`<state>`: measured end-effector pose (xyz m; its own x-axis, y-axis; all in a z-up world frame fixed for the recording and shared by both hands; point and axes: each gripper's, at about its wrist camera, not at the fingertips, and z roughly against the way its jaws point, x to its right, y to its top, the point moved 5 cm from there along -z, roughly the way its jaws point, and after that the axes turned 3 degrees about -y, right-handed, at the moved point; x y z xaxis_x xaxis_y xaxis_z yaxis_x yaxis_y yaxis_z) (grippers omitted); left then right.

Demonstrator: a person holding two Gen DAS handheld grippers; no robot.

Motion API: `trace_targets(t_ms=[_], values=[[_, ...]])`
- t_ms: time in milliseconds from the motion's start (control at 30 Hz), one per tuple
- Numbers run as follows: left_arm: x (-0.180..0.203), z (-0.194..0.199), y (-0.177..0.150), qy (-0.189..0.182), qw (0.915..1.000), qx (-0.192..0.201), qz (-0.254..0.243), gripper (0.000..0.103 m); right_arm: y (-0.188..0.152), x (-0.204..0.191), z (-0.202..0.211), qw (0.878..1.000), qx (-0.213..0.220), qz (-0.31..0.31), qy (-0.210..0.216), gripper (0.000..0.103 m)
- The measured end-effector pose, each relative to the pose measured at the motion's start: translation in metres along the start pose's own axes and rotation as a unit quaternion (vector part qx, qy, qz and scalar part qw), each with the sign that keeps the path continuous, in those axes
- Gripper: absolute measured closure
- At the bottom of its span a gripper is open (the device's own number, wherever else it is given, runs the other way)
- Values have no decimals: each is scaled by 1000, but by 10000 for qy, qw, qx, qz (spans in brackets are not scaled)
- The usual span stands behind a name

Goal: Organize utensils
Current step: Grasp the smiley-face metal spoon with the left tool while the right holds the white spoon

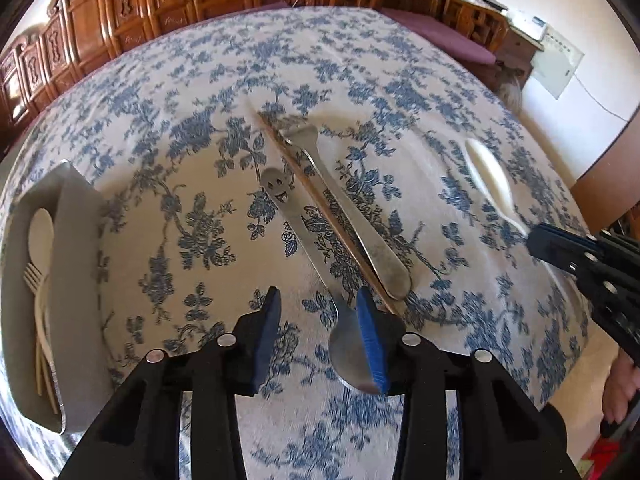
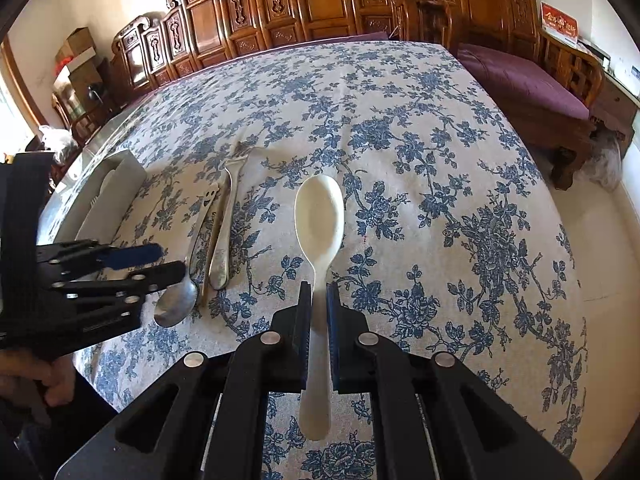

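Nearest, the right gripper (image 2: 319,294) has its jaws clamped on the handle of the white spoon (image 2: 320,216), whose bowl points away over the floral cloth of the surface (image 2: 440,184). The left gripper (image 1: 318,304) hangs with jaws apart above the bowl end of the metal spoon (image 1: 348,344); nothing is pinched yet. Just beyond lie a metal fork (image 1: 352,208) and a chopstick (image 1: 320,204). Farther left sits the grey tray (image 1: 76,208), already holding pale cutlery. I judge the picking step underway; next, each piece needs carrying to that tray.
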<state>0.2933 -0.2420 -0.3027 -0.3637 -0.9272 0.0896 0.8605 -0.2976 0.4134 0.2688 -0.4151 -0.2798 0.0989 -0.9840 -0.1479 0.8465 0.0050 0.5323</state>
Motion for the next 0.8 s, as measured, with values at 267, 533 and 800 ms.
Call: trace_targets(t_ms=[267, 533, 800], values=[[13, -11, 11, 437, 9986, -132, -261, 82, 0, -2, 0, 10000, -13, 9, 45, 94], [4, -8, 6, 520, 9978, -204, -356, 94, 0, -10, 2, 9999, 2, 84, 72, 94], [-10, 2, -1, 448, 9979, -136, -453, 98, 0, -20, 2, 9997, -3, 168, 162, 94]])
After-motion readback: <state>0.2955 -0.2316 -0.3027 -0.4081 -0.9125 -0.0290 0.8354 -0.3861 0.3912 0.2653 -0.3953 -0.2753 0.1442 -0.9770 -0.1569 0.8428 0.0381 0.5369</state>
